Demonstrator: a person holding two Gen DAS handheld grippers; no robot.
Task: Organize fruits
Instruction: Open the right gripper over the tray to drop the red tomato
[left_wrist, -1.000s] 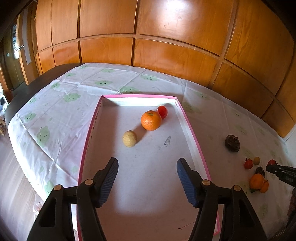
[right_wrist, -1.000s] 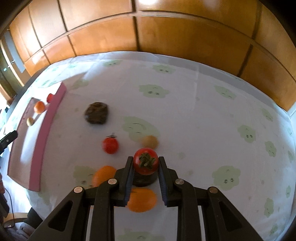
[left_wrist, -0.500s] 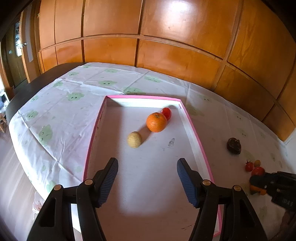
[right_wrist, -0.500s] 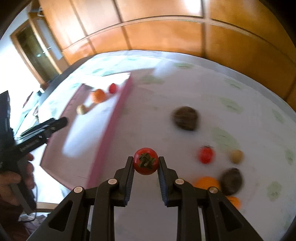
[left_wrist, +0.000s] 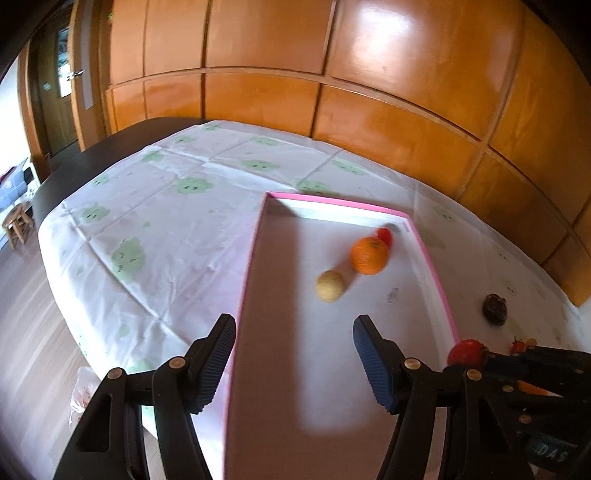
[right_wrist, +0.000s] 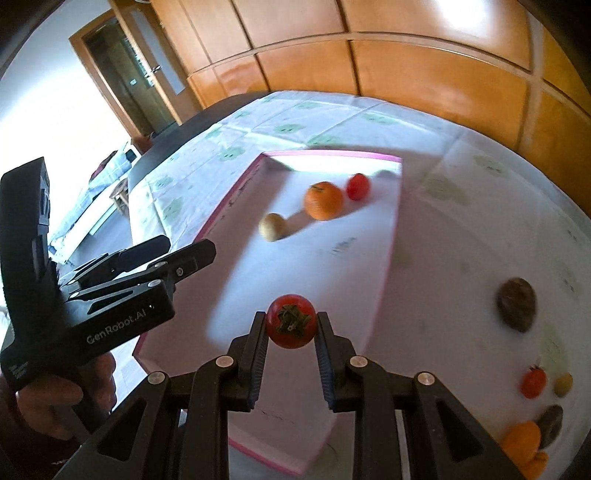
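From the left wrist view, the left gripper (left_wrist: 294, 354) tilts down over the near end of the pink-rimmed tray (left_wrist: 439, 291), its blue-padded jaws apart with nothing between them. One finger hangs over the tray's left rim, the other over its white floor. Toward the tray's far right corner lie an orange (left_wrist: 369, 255), a small red fruit (left_wrist: 385, 235) touching it behind, and a pale round fruit (left_wrist: 330, 285) just beside it on the near side. At the lower right edge of the view the right gripper (left_wrist: 466, 353) comes in over the tray's right rim, clamped on a red tomato (left_wrist: 467, 352). A dark brown fruit (left_wrist: 495, 304) sits on the tablecloth (left_wrist: 166, 221) beyond the right rim.

From the right wrist view, the right gripper (right_wrist: 291, 326) points down, its jaws closed on the red tomato (right_wrist: 291, 320), calyx facing the camera, over the tray's near part. The left gripper (right_wrist: 177, 254) is held in a hand (right_wrist: 48, 402) at the left. On the cloth near the right edge lie the dark brown fruit (right_wrist: 516, 304), a small tomato (right_wrist: 533, 382), a yellow fruit (right_wrist: 563, 384) and orange fruits (right_wrist: 522, 441). Wooden panels (right_wrist: 406, 66) back the table; a doorway (right_wrist: 125, 74) stands at the left.
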